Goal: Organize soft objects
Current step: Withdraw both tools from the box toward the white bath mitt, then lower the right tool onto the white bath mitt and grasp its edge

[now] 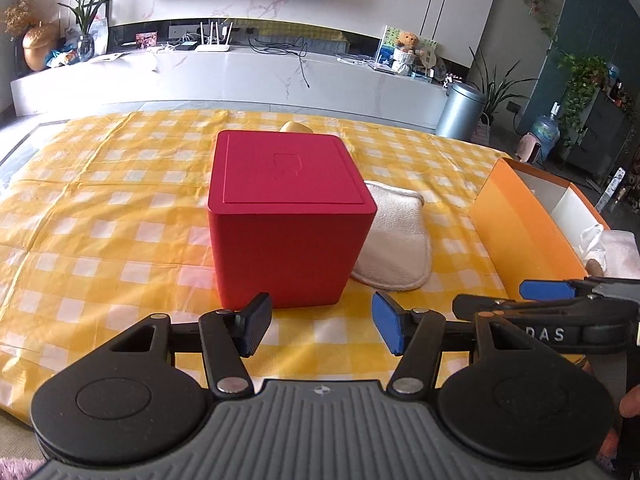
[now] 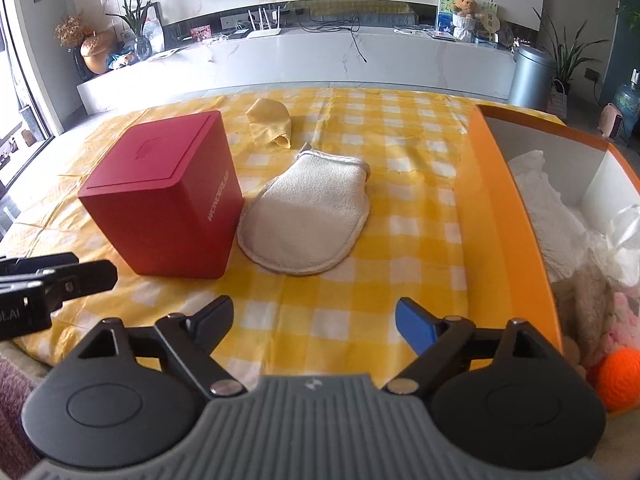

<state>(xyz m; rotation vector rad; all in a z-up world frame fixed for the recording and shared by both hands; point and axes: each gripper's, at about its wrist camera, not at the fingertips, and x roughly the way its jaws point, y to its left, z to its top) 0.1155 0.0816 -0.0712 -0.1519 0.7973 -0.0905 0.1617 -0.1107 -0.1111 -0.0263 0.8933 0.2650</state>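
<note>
A white terry mitt lies flat on the yellow checked cloth, right of a red box; in the left wrist view the mitt is half hidden behind the red box. A small yellow cloth lies behind them; only its tip shows in the left wrist view. An orange box on the right holds white fabric, plush toys and an orange ball. My left gripper is open and empty just before the red box. My right gripper is open and empty before the mitt.
The orange box also shows at the right of the left wrist view. A white TV counter with a router, plants and a teddy bear runs behind the table. A grey bin stands at the back right.
</note>
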